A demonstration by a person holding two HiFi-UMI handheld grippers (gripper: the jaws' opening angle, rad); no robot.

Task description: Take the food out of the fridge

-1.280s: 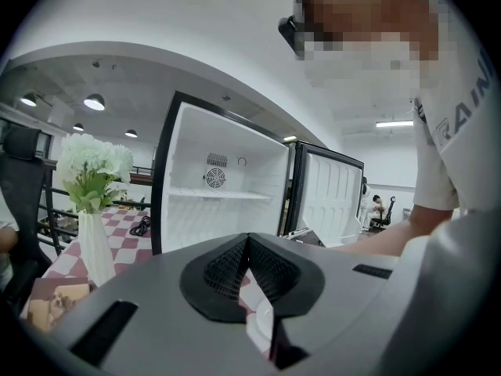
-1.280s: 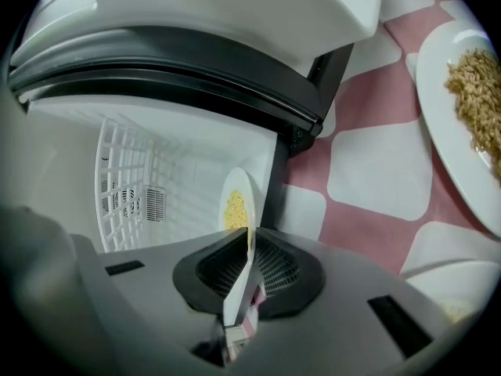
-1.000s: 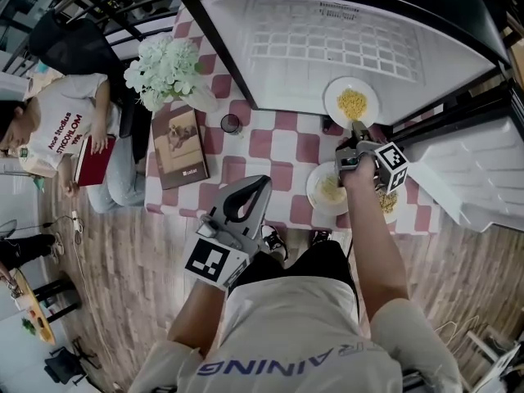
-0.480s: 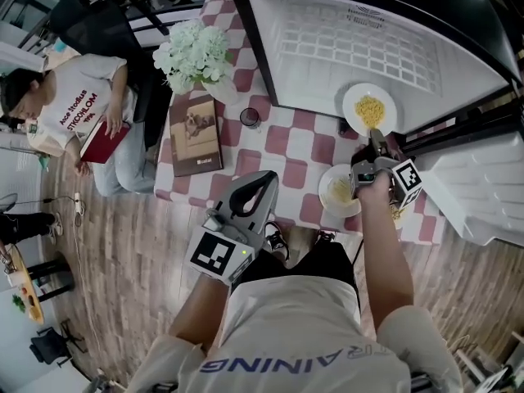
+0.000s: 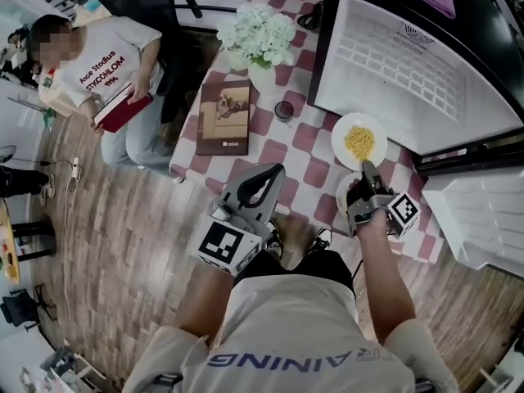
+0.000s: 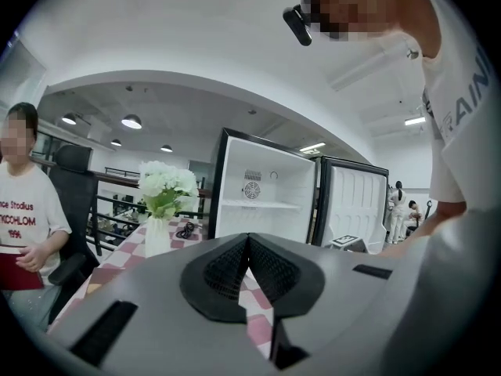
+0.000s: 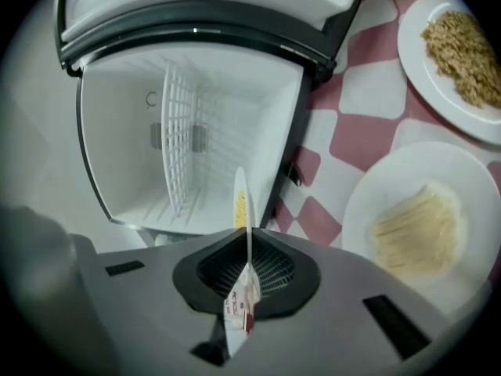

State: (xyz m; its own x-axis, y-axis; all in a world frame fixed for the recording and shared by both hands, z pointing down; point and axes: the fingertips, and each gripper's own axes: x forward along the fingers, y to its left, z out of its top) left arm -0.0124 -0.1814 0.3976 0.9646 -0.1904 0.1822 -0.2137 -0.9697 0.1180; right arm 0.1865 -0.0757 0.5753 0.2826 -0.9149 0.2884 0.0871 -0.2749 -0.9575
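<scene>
Head view: the left tool (image 5: 270,175) is held near the front edge of the checked counter (image 5: 311,150), nothing being seen in it; the right tool (image 5: 365,170) is held over the near plate (image 5: 343,198), which lies just beside the far plate (image 5: 360,140) of yellow food; both plates are set on the counter outside the open fridge (image 5: 409,72); flowers (image 5: 258,33), a book (image 5: 224,117) and a dark cup (image 5: 284,110) are set further left; a seated person (image 5: 106,64) with a red book is seen beside the counter.

Left gripper view: the jaws of the left tool (image 6: 248,238) are brought fully together, with nothing between them; beyond them the flowers (image 6: 164,188) and the fridge (image 6: 266,186), its door swung wide, are seen on the counter (image 6: 117,258).

Right gripper view: the jaws of the right tool (image 7: 248,237) are closed on a thin sachet (image 7: 241,296), held edge-on, white with red print and a yellow patch at its top; behind it the fridge (image 7: 125,131) is shown bare but for a wire rack (image 7: 178,143); to the right the near plate (image 7: 470,186), with pale strips, and the far plate (image 7: 419,57), with grainy food, lie on the counter (image 7: 368,135).
</scene>
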